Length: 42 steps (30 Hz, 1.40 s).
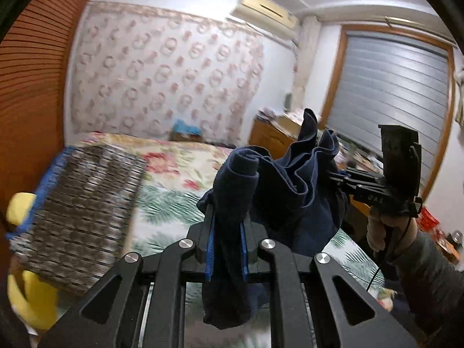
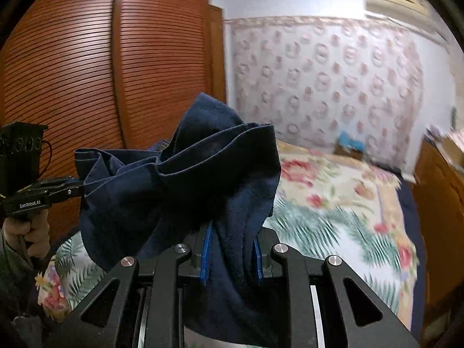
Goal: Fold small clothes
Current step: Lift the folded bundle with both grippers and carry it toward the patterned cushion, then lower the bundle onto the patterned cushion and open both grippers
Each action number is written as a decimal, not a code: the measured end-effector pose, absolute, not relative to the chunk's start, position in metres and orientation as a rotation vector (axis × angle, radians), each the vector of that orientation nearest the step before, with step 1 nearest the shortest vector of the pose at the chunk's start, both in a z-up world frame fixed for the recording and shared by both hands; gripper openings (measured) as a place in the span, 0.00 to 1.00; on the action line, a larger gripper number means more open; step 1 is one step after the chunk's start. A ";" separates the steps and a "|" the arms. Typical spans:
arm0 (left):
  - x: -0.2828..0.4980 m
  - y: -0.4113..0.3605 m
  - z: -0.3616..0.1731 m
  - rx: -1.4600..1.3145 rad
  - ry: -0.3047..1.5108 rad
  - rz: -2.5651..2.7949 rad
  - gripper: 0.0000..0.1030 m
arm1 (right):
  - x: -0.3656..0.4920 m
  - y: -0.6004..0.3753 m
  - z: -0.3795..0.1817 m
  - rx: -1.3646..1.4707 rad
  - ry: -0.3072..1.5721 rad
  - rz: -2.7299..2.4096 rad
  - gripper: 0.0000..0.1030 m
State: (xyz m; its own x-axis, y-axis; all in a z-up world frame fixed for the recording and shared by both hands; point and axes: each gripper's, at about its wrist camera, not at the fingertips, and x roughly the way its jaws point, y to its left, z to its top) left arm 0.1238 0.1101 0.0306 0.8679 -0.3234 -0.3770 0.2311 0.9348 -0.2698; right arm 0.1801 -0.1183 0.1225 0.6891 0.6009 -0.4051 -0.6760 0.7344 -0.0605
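A dark navy garment (image 1: 290,179) hangs bunched in the air above the bed, stretched between both grippers. In the left wrist view my left gripper (image 1: 227,217) is shut on a rolled edge of it, with cloth draping down between the blue pads. My right gripper (image 1: 337,174) comes in from the right with its tips buried in the cloth, held by a hand (image 1: 377,232). In the right wrist view my right gripper (image 2: 232,232) is shut on a thick fold of the navy garment (image 2: 179,179). The left gripper (image 2: 78,184) bites the far left edge.
Below lies a bed with a floral cover (image 1: 174,174). A folded checkered blanket (image 1: 81,203) and something yellow (image 1: 20,206) sit at its left. A slatted wooden wardrobe (image 2: 72,72) stands to the left, a wooden dresser (image 2: 440,203) to the right, and a shuttered window (image 1: 391,87) behind.
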 end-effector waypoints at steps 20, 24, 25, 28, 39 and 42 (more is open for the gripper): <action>0.140 0.257 -0.017 -0.371 0.448 0.037 0.14 | 0.380 0.064 0.119 -0.429 0.393 1.013 0.23; 0.144 0.266 -0.035 -0.379 0.499 0.088 0.14 | 0.422 0.108 0.100 -0.463 0.458 1.038 0.23; 0.147 0.268 -0.040 -0.371 0.518 0.109 0.14 | 0.429 0.114 0.097 -0.465 0.472 1.039 0.23; 0.150 0.270 -0.050 -0.368 0.552 0.144 0.14 | 0.454 0.125 0.084 -0.467 0.506 1.010 0.26; 0.133 0.252 -0.033 -0.222 0.469 0.201 0.74 | 0.465 0.103 0.078 -0.347 0.408 0.958 0.45; 0.143 0.244 -0.031 -0.190 0.475 0.179 0.78 | 0.463 0.101 0.070 -0.347 0.441 1.051 0.45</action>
